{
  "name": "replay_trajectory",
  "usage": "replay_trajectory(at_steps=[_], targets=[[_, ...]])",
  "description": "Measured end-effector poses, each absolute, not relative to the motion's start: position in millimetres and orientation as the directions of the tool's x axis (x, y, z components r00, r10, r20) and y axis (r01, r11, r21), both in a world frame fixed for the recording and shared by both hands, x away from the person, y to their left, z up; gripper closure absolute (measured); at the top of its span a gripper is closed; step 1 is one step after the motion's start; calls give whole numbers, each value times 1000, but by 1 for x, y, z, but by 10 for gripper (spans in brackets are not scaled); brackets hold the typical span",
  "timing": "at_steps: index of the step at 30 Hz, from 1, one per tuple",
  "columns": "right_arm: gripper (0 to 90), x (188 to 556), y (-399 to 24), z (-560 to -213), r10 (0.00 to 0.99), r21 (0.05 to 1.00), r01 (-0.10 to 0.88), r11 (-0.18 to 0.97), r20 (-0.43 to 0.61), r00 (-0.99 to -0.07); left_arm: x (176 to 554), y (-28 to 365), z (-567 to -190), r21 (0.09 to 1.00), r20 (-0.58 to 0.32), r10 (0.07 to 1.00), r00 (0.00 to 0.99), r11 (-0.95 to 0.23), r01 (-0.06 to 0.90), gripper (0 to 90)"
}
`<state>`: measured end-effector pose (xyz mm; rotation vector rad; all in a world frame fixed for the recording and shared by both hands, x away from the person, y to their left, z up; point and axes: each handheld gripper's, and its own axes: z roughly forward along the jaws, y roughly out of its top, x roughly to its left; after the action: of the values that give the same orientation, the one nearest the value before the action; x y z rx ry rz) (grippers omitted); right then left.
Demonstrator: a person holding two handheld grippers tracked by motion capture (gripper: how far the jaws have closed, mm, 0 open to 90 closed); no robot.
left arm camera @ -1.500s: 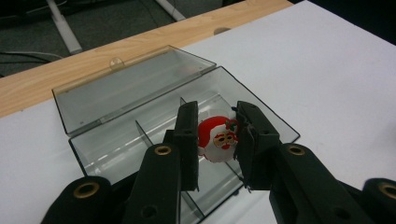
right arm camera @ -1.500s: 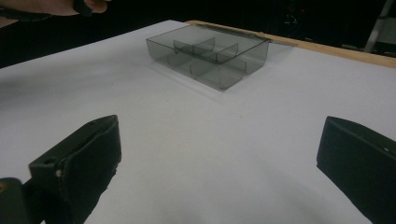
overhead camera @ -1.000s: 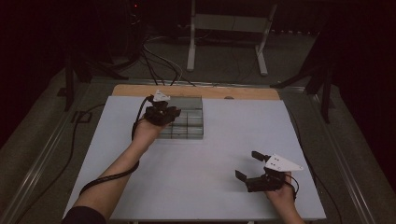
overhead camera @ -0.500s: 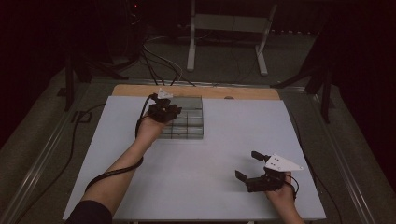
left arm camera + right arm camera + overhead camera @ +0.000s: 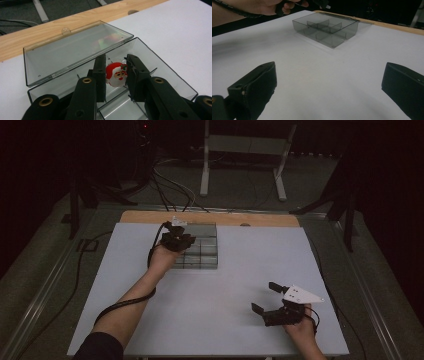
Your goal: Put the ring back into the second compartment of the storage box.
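1. The left gripper (image 5: 115, 75) has its jaws clamped on a small Santa Claus figure (image 5: 116, 74), held by its sides just above the clear compartment box (image 5: 172, 82). The grip covers only the figure's edges, and the piece looks rounded and glossy. If the squeeze eases early, I judge it could twist or pop out and land in the wrong compartment or on the white table (image 5: 225, 295).

2. The box's inner dividers (image 5: 112, 98) stand right beneath the jaws. A descent that is off line could set a jaw tip on a divider, which could push the light box across the table or tip the figure out of the grip.

3. The hinged lid (image 5: 72, 53) lies open toward the wooden strip (image 5: 50, 27) behind the box. A forward drift of the hand could knock it and jolt the box, since nothing holds the box down.

4. The right gripper (image 5: 272, 301) rests near the table's near right corner, its jaws wide apart and holding nothing, well apart from the box. From there it cannot steady the box if the box slides.

5. The cable (image 5: 120, 305) trailing along the left forearm could drag on the table and tug the hand off its line.
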<state>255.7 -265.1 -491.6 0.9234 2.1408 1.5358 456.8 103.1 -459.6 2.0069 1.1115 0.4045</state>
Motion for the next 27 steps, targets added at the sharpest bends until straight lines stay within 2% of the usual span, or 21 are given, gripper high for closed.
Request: replay_trajectory(at_steps=[1, 13, 27], targets=[[0, 256, -265, -491, 679, 932, 301, 200, 89, -729, 460, 104, -463, 757, -119, 820, 560, -290, 585, 727], [0, 256, -266, -492, 679, 932, 305, 198, 94, -728, 470, 106, -474, 720, -131, 835, 534, -290, 631, 723], [0, 256, -266, -492, 679, 930, 309, 198, 97, -728, 477, 90, -484, 662, -90, 827, 554, -366, 654, 721]])
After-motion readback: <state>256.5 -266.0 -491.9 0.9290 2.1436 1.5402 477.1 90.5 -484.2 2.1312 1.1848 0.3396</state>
